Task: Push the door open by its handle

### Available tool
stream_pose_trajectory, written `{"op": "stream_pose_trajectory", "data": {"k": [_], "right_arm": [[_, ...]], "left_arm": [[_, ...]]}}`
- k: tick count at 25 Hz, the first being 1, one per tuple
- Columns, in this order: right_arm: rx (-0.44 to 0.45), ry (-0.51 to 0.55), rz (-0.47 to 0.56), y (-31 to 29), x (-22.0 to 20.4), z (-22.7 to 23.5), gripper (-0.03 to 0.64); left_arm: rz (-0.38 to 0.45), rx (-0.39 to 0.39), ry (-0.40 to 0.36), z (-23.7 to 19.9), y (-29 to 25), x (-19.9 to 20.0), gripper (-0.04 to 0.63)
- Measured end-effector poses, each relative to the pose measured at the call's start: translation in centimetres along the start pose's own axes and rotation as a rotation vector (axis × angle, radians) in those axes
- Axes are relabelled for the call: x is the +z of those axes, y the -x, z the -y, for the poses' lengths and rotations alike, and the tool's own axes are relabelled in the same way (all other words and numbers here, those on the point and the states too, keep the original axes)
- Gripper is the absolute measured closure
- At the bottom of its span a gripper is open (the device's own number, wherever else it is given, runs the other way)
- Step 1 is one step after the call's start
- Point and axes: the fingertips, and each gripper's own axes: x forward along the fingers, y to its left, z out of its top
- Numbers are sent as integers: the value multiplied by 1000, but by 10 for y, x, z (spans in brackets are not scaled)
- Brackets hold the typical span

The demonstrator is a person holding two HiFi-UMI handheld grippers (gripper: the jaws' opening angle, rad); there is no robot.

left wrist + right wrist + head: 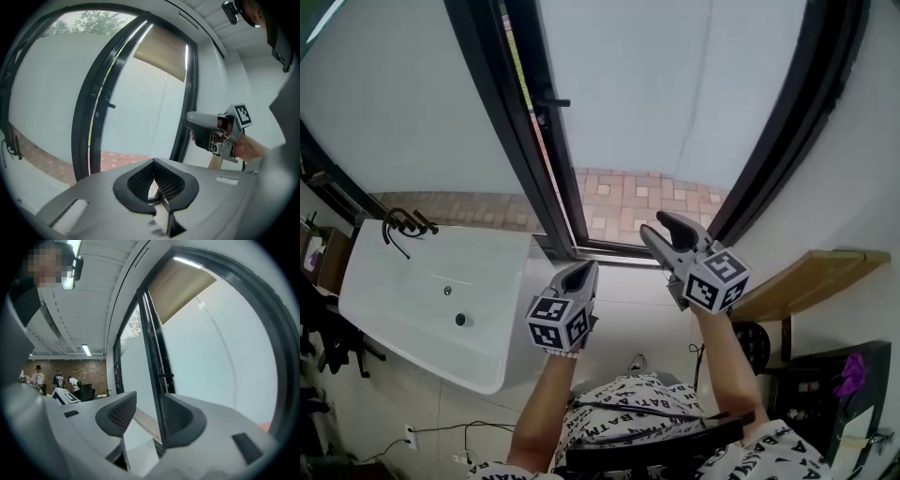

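- The door (675,94), a frosted pane in a dark frame, carries a small black handle (551,101) on its left edge.
- The right tool (661,230) is held level. In the head view it is well below and to the right of the handle. Its jaws are spread wide with nothing between them; only the door's edge shows beyond.
- The left tool (581,278) sits lower, also well short of the handle, jaws pressed together on nothing.
- Neither tool touches the handle, so the push looks not yet begun.
- By the handle the door seems closed, though a slight crack cannot be ruled out from here.
- Left to do, as I judge it: bring a tool to the handle, bear on it, and swing the door outward.
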Motion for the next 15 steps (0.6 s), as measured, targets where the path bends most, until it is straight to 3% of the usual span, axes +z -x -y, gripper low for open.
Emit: {"op": "stream_pose_trajectory", "data": {"k": [7,15], "right_arm": [[107,59,51,-33,31,27,416],[191,256,-181,-112,37,63,413]], "left_arm": [[-8,36,24,12,-31,-4,608],[15,87,44,-19,-67,6,608]]}}
